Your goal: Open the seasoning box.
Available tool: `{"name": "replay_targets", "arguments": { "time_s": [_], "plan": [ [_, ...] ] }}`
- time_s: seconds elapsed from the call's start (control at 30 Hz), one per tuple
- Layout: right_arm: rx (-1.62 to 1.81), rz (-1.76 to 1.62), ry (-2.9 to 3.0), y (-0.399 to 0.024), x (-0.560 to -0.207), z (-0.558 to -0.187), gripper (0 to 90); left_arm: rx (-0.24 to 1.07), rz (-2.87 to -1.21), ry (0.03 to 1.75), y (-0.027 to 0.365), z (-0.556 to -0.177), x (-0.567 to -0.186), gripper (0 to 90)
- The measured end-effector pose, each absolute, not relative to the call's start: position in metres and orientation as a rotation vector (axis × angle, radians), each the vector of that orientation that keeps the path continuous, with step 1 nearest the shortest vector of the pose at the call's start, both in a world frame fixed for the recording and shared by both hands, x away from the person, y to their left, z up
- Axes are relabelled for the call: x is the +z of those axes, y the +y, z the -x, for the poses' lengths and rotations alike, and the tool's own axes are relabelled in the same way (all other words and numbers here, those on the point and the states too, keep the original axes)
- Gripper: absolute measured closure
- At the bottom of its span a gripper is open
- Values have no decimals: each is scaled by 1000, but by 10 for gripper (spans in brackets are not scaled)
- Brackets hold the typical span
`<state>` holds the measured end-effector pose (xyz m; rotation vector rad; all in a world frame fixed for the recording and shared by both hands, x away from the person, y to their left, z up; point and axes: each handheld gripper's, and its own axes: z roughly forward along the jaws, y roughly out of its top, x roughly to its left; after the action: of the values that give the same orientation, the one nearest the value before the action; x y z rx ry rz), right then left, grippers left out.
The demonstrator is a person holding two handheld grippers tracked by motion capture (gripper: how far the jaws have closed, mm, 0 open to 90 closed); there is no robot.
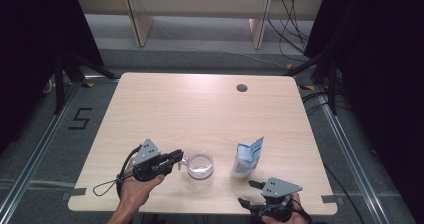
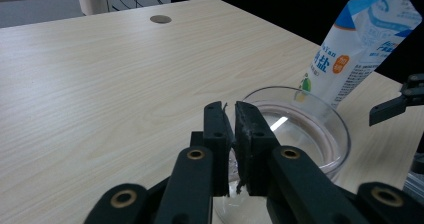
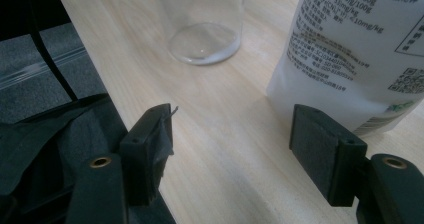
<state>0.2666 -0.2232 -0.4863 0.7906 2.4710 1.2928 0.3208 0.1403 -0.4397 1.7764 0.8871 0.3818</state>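
A clear glass cup with a side handle stands upright near the table's front edge. My left gripper reaches it from the left. In the left gripper view that gripper has its jaws pressed together on the clear handle, with the cup's rim just beyond. A white and blue salt bag stands upright to the right of the cup. My right gripper is at the front edge below the bag, open. In the right gripper view it holds nothing; the bag is ahead on the right and the cup farther off.
The light wooden table has a round cable hole at the back right. Black curtains hang on both sides, and shelf legs and cables lie on the floor beyond. The right gripper's jaw appears at the right of the left gripper view.
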Motion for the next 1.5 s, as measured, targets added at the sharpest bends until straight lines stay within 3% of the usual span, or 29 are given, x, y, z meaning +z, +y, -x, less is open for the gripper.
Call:
{"name": "replay_targets", "arguments": {
  "time_s": [0.6,0.97,1.5],
  "plan": [
    [1282,-780,2435,-221,-485,-268,403,390,-1796,875,139,-325,-450,867],
    [1341,-742,2413,-205,-482,-269,610,389,-1782,871,140,-325,-452,864],
    [1356,-687,2363,-182,-479,-277,744,401,-1768,867,140,-324,-454,864]
  ]
}}
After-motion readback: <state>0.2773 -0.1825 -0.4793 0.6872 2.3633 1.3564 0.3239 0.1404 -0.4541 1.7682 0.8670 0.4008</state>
